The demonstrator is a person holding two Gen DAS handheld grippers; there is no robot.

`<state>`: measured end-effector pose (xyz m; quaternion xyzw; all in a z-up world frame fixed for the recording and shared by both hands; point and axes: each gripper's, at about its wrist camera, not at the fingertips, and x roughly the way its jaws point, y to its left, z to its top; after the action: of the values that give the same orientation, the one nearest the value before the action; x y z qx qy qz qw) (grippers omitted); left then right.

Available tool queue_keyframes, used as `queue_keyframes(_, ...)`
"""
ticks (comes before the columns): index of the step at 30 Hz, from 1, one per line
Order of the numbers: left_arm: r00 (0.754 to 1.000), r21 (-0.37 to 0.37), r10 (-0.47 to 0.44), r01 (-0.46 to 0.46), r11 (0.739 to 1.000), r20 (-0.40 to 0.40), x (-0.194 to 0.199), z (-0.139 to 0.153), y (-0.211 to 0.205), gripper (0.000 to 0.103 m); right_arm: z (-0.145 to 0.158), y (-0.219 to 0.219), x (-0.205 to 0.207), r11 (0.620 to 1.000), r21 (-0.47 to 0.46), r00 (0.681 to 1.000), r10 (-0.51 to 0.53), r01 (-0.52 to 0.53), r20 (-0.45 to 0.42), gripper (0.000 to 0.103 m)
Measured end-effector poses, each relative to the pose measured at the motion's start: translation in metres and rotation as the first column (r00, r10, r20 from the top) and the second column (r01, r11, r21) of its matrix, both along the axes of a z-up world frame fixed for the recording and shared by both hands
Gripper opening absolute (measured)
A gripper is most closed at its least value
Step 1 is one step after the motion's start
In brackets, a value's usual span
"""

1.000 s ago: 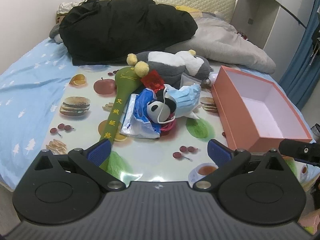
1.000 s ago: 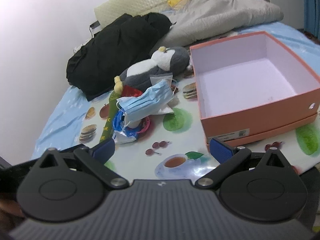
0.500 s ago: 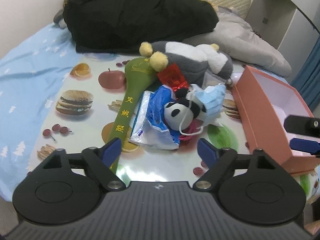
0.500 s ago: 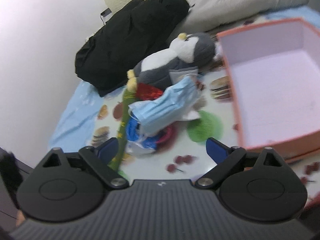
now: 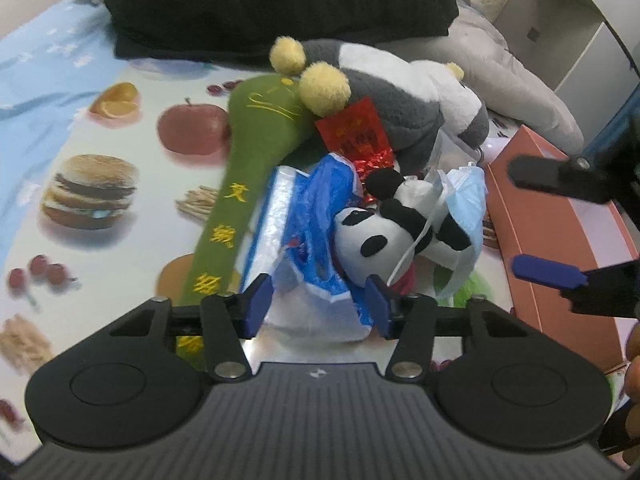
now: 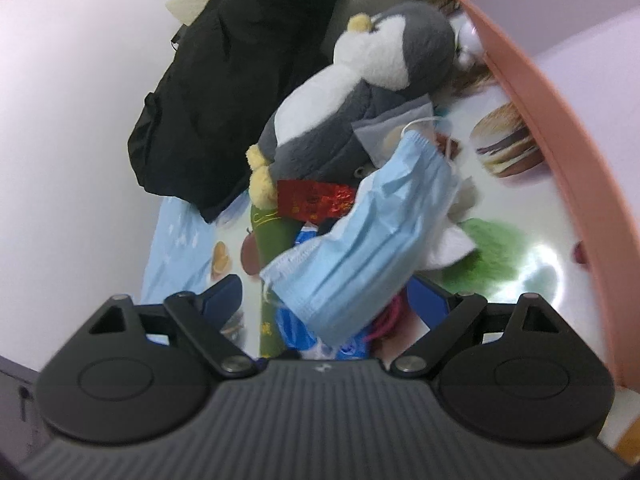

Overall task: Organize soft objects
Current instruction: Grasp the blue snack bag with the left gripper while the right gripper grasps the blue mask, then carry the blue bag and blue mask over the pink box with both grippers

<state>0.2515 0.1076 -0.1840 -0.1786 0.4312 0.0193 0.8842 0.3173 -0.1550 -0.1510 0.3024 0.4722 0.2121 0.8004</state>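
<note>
A pile of soft things lies on the printed mat [image 5: 100, 168]: a small panda plush [image 5: 374, 236], a blue face mask [image 5: 466, 204] draped over it, a blue-white plastic bag [image 5: 300, 236], a green plush stick [image 5: 248, 168], a red packet [image 5: 354, 130] and a grey penguin plush [image 5: 400, 92]. My left gripper [image 5: 318, 306] is open, its jaws either side of the bag's near edge, just below the panda. My right gripper [image 6: 328, 298] is open around the mask [image 6: 372, 236]; it also shows at the right of the left wrist view [image 5: 560, 224]. The penguin [image 6: 352, 100] lies behind.
An open pink box [image 5: 560, 240] stands right of the pile, its wall [image 6: 560, 160] close to my right gripper. A black coat [image 5: 260, 4] and a grey quilt [image 5: 520, 88] lie behind on the blue bedsheet [image 5: 36, 68].
Both grippers have moved forward into the pile. The left jaws have narrowed and now flank the bag's edge; the right gripper has come in around the mask.
</note>
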Motion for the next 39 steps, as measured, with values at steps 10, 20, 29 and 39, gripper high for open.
queue_keyframes(10,0.998,-0.008,-0.019,0.018,1.000,-0.057,0.024,-0.020,-0.001,0.040,-0.025,0.020,0.025,0.997,0.064,0.994,0.051,-0.045,-0.095,0.064)
queue_keyframes(20,0.999,-0.010,0.029,-0.030,1.000,-0.022,0.006,-0.007,0.000,0.016,-0.012,0.002,0.011,0.997,0.043,0.995,0.071,-0.068,-0.073,0.008)
queue_keyframes(29,0.999,0.012,0.046,-0.046,0.999,0.012,-0.040,0.013,-0.018,0.013,0.015,-0.030,-0.029,0.997,-0.058,0.998,0.053,-0.051,0.035,0.008)
queue_keyframes(39,0.997,-0.023,0.082,-0.082,0.996,0.001,-0.099,0.017,-0.027,0.012,0.010,-0.033,-0.090,0.939,-0.271,0.973,0.228,-0.211,0.036,0.008)
